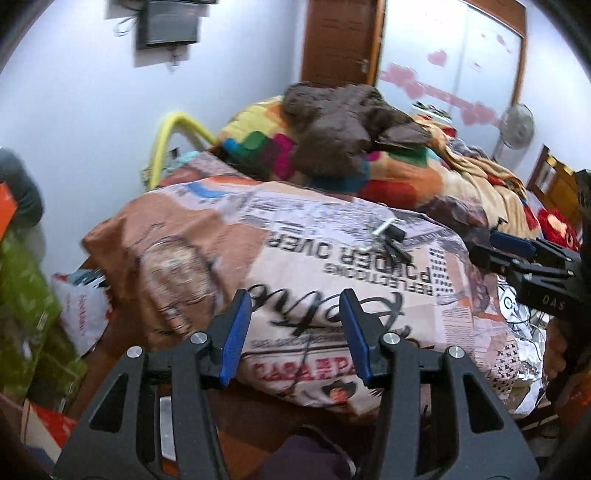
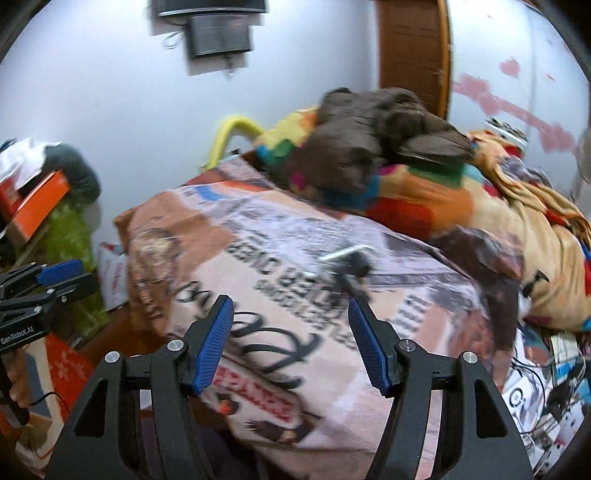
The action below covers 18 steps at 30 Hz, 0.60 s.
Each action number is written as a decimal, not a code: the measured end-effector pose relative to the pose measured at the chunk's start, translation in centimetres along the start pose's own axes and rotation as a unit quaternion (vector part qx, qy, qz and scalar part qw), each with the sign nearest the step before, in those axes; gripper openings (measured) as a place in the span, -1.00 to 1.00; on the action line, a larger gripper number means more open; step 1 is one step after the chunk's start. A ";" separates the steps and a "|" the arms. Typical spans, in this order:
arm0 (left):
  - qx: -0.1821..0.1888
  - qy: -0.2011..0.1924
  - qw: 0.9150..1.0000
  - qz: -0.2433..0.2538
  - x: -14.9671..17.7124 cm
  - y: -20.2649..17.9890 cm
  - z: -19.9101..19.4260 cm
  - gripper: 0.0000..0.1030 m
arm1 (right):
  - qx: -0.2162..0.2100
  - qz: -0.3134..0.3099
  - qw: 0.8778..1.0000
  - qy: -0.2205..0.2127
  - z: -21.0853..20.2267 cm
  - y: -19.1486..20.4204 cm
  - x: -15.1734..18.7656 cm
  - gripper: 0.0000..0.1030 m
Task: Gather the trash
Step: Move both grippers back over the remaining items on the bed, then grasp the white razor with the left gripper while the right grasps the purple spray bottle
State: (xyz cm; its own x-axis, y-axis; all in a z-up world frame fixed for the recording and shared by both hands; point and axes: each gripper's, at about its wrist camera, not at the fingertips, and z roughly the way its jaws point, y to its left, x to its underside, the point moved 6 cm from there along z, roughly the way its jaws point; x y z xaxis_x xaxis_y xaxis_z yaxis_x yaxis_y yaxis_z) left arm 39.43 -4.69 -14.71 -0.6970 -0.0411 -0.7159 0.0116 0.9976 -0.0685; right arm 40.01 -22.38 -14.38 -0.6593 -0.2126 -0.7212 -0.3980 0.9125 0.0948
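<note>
Two grippers hang over the near end of a cluttered bed, both angled down. The left gripper has its blue pads parted with nothing between them, only the printed bedcover showing in the gap. The right gripper stands a little wider, also empty, its jaws framing the same newspaper-style print. Each shows at the edge of the other's view, held by a hand.

Just beyond the fingertips, on top of the cover, lies a small dark object with a white tube beside it; blur keeps me from saying what it is, or whether it is trash. Nearer the right edge, low down, sits a jumble of crumpled paper and wires. On the left, beside the bed, a white plastic bag slumps against a green patterned box.

Farther along the bed, a multicoloured blanket is heaped up, with a brown plush bundle on top. Behind it rise a yellow curved rail, a wooden door, and a pale wall with a dark mounted box.
</note>
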 end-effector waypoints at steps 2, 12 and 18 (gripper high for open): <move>0.010 0.006 1.000 0.012 -0.6 -1.6 1.4 -0.06 | 0.010 0.018 1.000 0.002 0.4 -2.3 0.0 0.18; 0.072 0.043 0.994 0.072 -3.9 -9.2 10.0 -0.06 | 0.055 0.048 0.997 0.007 3.5 -9.2 0.6 0.18; 0.105 0.061 0.987 0.103 -5.5 -12.6 15.1 -0.06 | 0.070 0.049 0.996 0.013 6.0 -11.2 0.8 0.18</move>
State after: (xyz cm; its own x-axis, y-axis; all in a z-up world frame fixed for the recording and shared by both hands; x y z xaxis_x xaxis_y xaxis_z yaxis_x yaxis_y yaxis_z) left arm 53.91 -17.84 -20.44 -0.7450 0.1816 -0.6418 0.3014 0.9500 -0.0811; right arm 47.77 -30.71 -20.15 -0.7071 -0.1275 -0.6955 -0.2390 0.9688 0.0654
